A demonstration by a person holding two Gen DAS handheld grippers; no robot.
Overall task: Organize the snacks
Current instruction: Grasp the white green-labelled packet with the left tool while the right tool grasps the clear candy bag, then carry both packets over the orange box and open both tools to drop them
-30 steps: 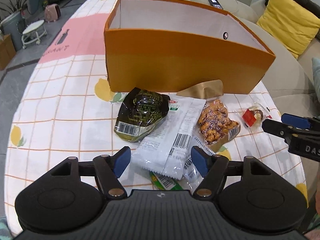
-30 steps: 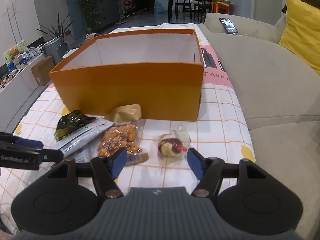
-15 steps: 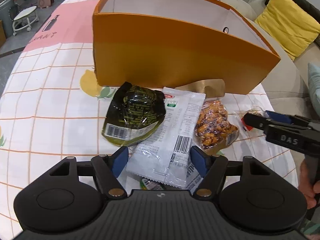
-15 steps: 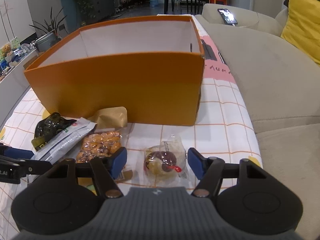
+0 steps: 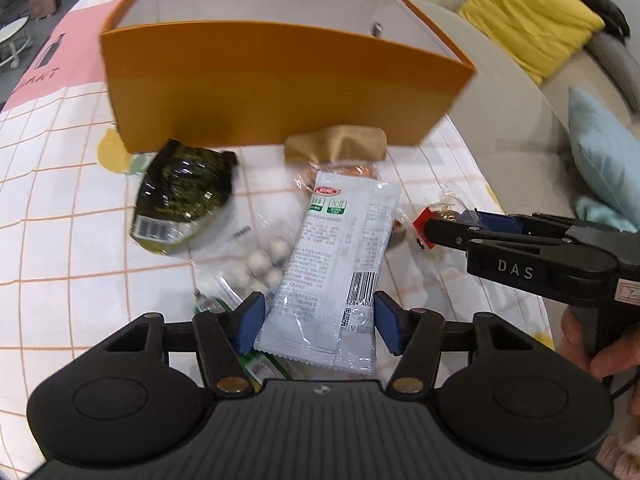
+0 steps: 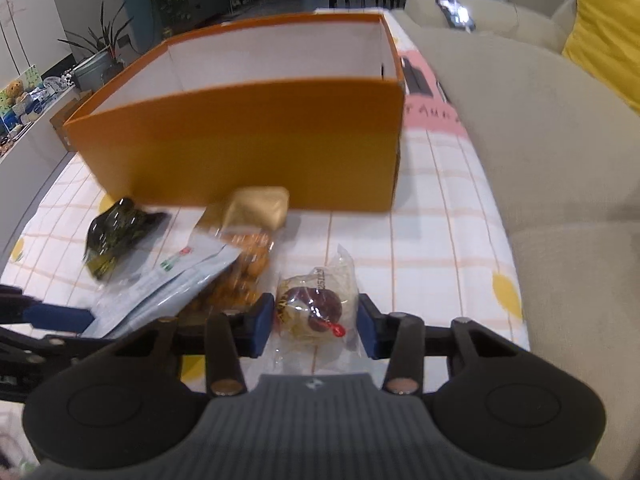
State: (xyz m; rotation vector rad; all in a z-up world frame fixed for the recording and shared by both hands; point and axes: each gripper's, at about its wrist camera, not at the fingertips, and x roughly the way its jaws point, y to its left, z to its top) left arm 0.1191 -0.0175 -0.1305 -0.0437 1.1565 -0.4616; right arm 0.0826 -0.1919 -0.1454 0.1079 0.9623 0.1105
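My left gripper (image 5: 318,325) is closing, and its blue pads touch the two long edges of a white snack packet (image 5: 340,248), which lies slanted over the other snacks. My right gripper (image 6: 312,330) is also closing, with its pads against a clear-wrapped round sweet (image 6: 316,308) on the tablecloth. Behind the snacks stands an open orange box (image 5: 280,80), white inside and empty as far as I can see. A dark green packet (image 5: 184,196), a gold pouch (image 5: 340,142), a clear bag of white balls (image 5: 260,260) and a peanut packet (image 6: 244,276) lie before the box.
A beige sofa (image 6: 540,140) runs along the table's right edge, with a yellow cushion (image 5: 528,20) and a phone (image 6: 456,16) on it. A hand (image 5: 600,344) holds the right gripper's handle. Bare checked tablecloth (image 5: 60,200) stretches to the left.
Both grippers' jaws have narrowed. The white packet has slid right over the peanut packet, uncovering the bag of white balls. The right gripper has come forward around the wrapped sweet.
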